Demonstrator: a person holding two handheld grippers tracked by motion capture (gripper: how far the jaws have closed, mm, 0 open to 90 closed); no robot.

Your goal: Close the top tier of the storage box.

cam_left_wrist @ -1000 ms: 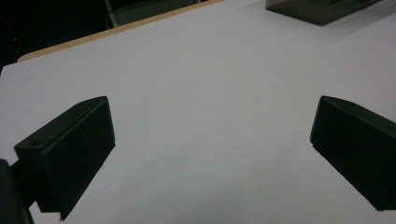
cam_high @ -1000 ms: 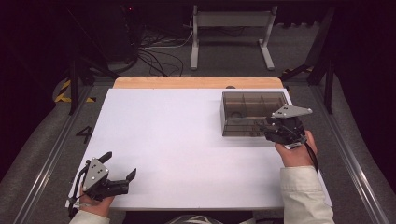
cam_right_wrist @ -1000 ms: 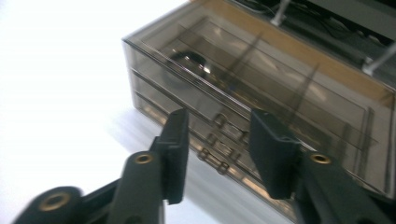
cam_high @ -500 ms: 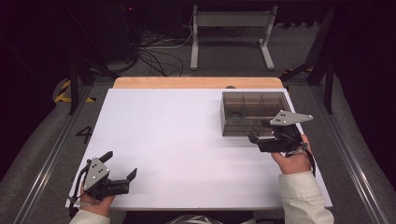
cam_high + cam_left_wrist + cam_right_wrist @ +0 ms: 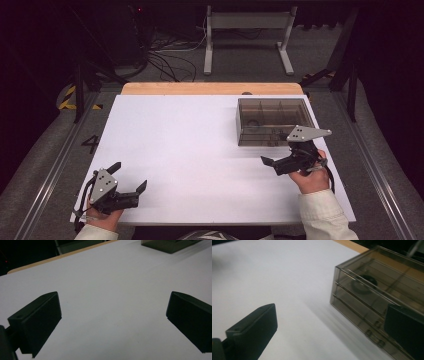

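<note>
The smoky transparent box (image 5: 274,122) stood on the white counter (image 5: 190,150) near its far right corner, with its long front side turned toward the person. This front seemed to carry low drawers with small knobs, so it was probably placed this way to let the right hand reach them.

The right tongs (image 5: 280,162) were held just in front of the box, a little to its near side and not touching it. Their jaws had just been opening and now stood spread wide, with nothing between them. I judge that the hand was either finished with a drawer or preparing to take one.

The left tongs (image 5: 131,184) rested at the near left corner of the counter, well apart from the box, also spread and empty, as if waiting.

The high view gave the whole layout and the inner dividers of the box. The right gripper view added what was too small from above: a dark round thing (image 5: 364,283) inside the upper level and the knobs (image 5: 377,323) on the front. The left gripper view had the box (image 5: 170,244) far away at the top edge.
</note>
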